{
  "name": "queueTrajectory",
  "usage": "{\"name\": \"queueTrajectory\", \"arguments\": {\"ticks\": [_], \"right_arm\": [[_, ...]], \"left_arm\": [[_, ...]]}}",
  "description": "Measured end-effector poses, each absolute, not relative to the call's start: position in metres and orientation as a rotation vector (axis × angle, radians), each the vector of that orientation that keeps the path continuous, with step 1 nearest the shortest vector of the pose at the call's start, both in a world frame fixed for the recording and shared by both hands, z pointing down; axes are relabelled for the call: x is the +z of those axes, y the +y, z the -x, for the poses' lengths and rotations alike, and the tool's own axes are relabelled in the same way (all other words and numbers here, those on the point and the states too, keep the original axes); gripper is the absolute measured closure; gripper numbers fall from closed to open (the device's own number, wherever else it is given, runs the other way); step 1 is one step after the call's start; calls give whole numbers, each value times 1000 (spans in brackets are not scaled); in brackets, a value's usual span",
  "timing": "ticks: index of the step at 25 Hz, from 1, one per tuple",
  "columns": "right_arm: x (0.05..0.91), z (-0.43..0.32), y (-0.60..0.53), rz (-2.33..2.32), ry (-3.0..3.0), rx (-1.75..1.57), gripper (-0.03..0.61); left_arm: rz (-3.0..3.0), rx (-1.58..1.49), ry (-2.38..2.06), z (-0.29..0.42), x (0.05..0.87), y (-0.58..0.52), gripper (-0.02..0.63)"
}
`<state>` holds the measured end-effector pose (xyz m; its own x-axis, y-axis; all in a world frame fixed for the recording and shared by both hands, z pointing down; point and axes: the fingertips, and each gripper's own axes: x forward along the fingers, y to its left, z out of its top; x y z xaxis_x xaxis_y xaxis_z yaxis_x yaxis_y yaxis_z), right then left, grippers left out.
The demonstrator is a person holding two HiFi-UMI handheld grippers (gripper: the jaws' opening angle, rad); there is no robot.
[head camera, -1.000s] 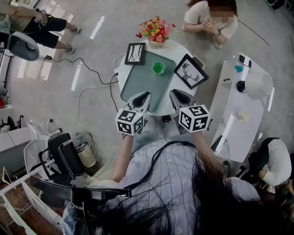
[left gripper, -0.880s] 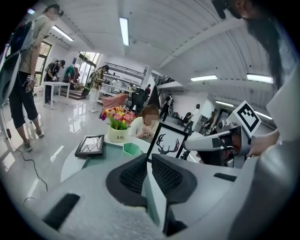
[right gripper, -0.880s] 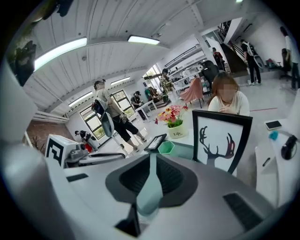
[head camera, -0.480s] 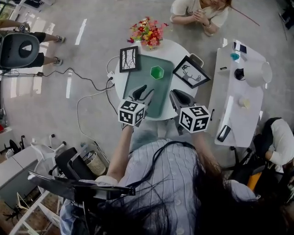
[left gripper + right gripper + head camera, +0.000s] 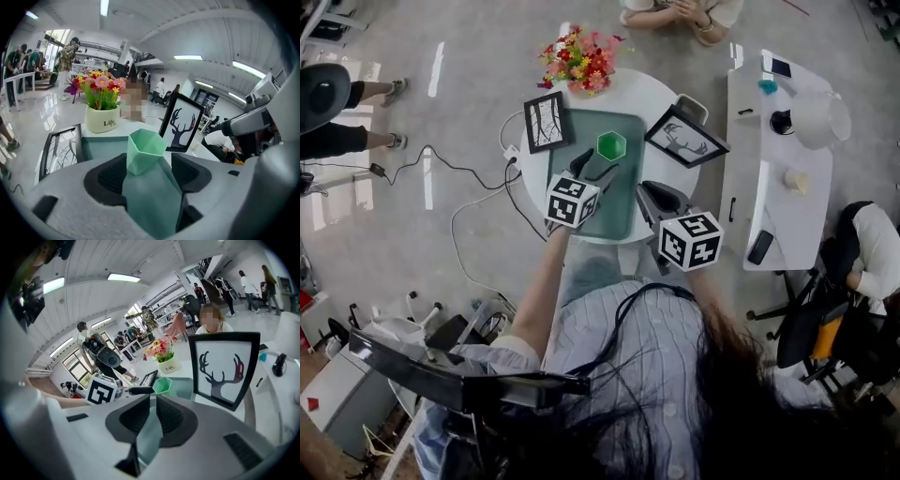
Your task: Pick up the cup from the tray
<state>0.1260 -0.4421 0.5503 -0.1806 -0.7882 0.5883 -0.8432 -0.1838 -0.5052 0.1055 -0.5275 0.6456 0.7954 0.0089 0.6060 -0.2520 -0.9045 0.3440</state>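
A green faceted cup point(image 5: 611, 145) stands upright at the far end of a green tray point(image 5: 623, 202) on a round white table. My left gripper point(image 5: 593, 166) hangs over the tray just short of the cup, pointing at it. Its jaws are opening. In the left gripper view the cup point(image 5: 144, 150) sits straight ahead at the mouth of the left gripper point(image 5: 150, 171), and neither pad touches it. My right gripper point(image 5: 650, 193) hovers at the tray's near right edge, shut and empty; in the right gripper view the cup point(image 5: 162, 385) lies beyond the right gripper point(image 5: 152, 399).
A tree picture frame point(image 5: 546, 122) leans left of the tray and a deer picture frame point(image 5: 685, 139) right of it. A flower pot point(image 5: 581, 64) stands behind. A white side table point(image 5: 778, 150) with small items is to the right. People sit nearby; cables point(image 5: 478, 178) run across the floor.
My left gripper has moved forward over the tray toward the cup and its jaws have spread apart. The right gripper has stayed near the tray's near edge.
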Motion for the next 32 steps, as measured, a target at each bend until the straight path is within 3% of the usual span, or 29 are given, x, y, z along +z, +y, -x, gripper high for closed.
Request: {"name": "queueTrajectory", "arguments": {"ticks": [3,6,24,27,32], "right_arm": [[555,-125,-440,-1980,-1937,1345,518],[558,-126,-438,-1988,-1916,1360,518],[564,-147,-403,-2062,-1810,1415,518],[565,-151,-398,-2074,-1801,1415,518],[564,-155,-393,-2076,-1804,1419,518]], "left_arm": [[-2602,937,-121,-114,659,-529,270],[-2620,962,-89,-123,668,-531,242],[-2636,1017,-120,-146,702,-536,241],[-2648,1015,-144,-147,701,-537,278],[-2667,1022,-167,-145,698,-536,282]]}}
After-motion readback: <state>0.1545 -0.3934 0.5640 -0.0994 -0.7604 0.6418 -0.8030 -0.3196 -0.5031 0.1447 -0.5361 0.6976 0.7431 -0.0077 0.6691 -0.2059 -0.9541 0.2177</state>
